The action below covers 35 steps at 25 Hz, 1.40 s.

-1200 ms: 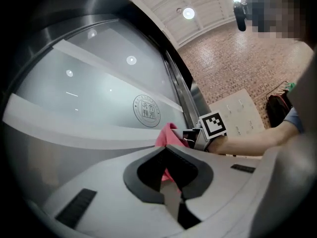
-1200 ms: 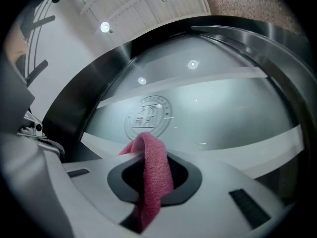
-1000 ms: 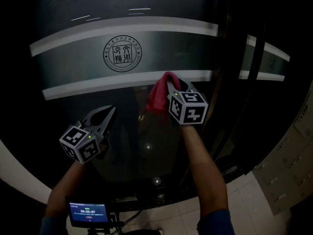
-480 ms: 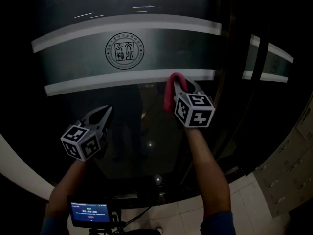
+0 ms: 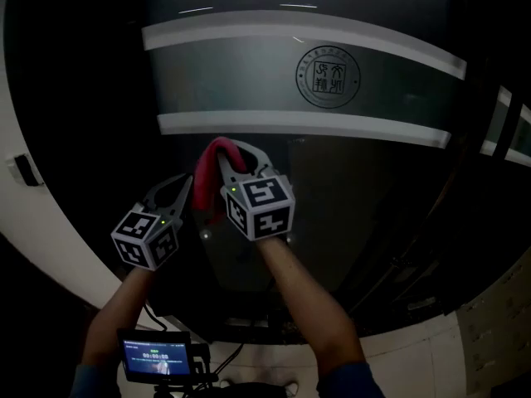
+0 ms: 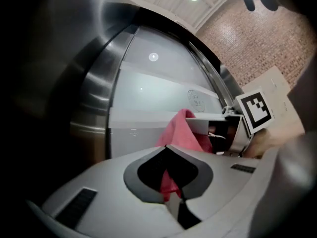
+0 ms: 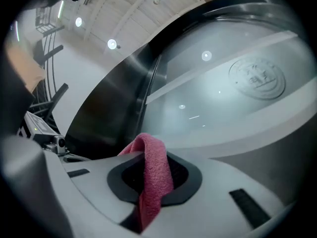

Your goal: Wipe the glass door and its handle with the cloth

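The glass door (image 5: pixel 348 172) has two frosted bands and a round logo (image 5: pixel 328 75). My right gripper (image 5: pixel 235 148) is shut on a red cloth (image 5: pixel 207 177) and holds it against the dark glass just under the lower band. In the right gripper view the cloth (image 7: pixel 154 175) drapes over the closed jaws in front of the frosted glass (image 7: pixel 223 108). My left gripper (image 5: pixel 184 183) hangs shut and empty just left of the cloth. In the left gripper view the left gripper (image 6: pixel 165 148) points at the cloth (image 6: pixel 181 133). No handle is clearly visible.
A steel door frame (image 6: pixel 94 98) runs up the left of the glass. A white wall with a small fixture (image 5: pixel 25 170) stands at far left. A small monitor (image 5: pixel 153 356) sits below my arms. Tiled floor (image 5: pixel 489 338) shows at lower right.
My right gripper has carried the cloth left and slightly down across the glass, ending next to the left gripper. The head view has swung left, so the logo now sits at the right.
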Available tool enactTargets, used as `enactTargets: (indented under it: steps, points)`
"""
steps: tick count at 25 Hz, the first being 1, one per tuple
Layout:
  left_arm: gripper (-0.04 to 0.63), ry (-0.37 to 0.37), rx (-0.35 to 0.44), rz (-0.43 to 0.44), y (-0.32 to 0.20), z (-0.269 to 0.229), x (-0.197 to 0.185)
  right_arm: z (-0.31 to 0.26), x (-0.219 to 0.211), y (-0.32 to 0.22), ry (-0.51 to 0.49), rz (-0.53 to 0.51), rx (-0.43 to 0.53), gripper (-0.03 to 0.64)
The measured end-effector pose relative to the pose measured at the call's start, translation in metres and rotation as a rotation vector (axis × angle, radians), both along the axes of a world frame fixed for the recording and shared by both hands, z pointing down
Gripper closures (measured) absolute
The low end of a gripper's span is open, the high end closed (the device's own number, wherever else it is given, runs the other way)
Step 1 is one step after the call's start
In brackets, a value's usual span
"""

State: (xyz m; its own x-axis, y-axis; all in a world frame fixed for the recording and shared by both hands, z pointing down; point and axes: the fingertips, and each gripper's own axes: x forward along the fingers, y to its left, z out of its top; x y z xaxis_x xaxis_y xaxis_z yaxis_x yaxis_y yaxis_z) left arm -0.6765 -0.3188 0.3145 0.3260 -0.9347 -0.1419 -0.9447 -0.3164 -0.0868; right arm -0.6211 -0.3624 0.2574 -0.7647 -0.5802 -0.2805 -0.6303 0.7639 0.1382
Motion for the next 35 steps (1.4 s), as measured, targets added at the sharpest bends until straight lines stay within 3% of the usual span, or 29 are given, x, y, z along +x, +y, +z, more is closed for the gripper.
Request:
enactTargets:
  steps: [3,6,13,18,26,35]
  points:
    - [0.584,-0.007,0.001,-0.034,0.008,0.005,-0.039,0.014,-0.057,0.004,0.009,-0.044,-0.019,0.583]
    - [0.584,-0.044,0.001,-0.042,0.013,0.008,-0.053,0.023,-0.085,0.001,0.018,-0.056,-0.029,0.583]
    - [0.584,-0.066,-0.008,-0.063,0.019,0.016,-0.060,0.048,-0.100,-0.002,0.028,-0.072,-0.072,0.583]
    - [0.584,-0.057,-0.010,-0.038,0.012,0.019,-0.053,0.055,-0.083,-0.009,0.031,-0.033,-0.091,0.583]
    - [0.584,-0.035,-0.009,0.058,-0.023,0.021,0.025,0.056,0.035,-0.044,0.031,0.115,-0.098,0.583]
    - [0.584,-0.017,-0.004,0.172,-0.044,0.018,0.150,0.058,0.241,-0.074,0.052,0.353,-0.117,0.583]
